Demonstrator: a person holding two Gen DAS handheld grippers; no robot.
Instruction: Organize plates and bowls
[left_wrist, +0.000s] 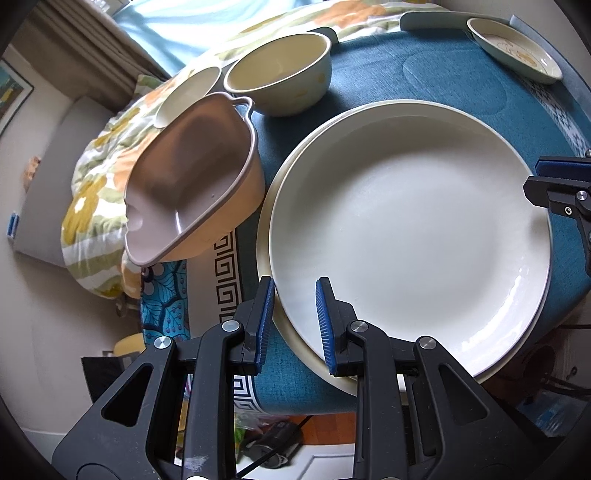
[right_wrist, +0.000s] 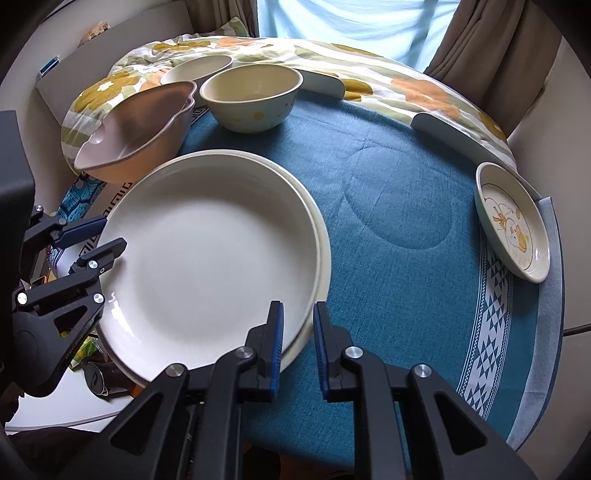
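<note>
Left wrist view: your left tongs (left_wrist: 294, 321) sit low at the near rim of the top white plate (left_wrist: 410, 236), blue pads either side of that rim and clenched on it.
Stack: that plate rests on a second, creamier plate (left_wrist: 267, 206) peeking out at the left edge, both on the teal-clothed surface (left_wrist: 388, 74).
Bowls: a tan heart-shaped bowl (left_wrist: 192, 177) tilts at the surface's left edge, just beside the stack; a cream bowl (left_wrist: 280, 74) stands upright behind it, and a shallower bowl (left_wrist: 188, 92) lies further left on the floral quilt (left_wrist: 96, 192).
Far corner: a small patterned dish (left_wrist: 517, 50) sits well apart, top right.
Right wrist view: your right tongs (right_wrist: 298, 345) grasp the opposite rim of the same white plate (right_wrist: 207, 258), jaws nearly together.
Across: the left tongs (right_wrist: 98, 236) show at the plate's far left rim.
Dish: the patterned dish (right_wrist: 511, 221) rests at the right, near the cloth's white-triangle border.
</note>
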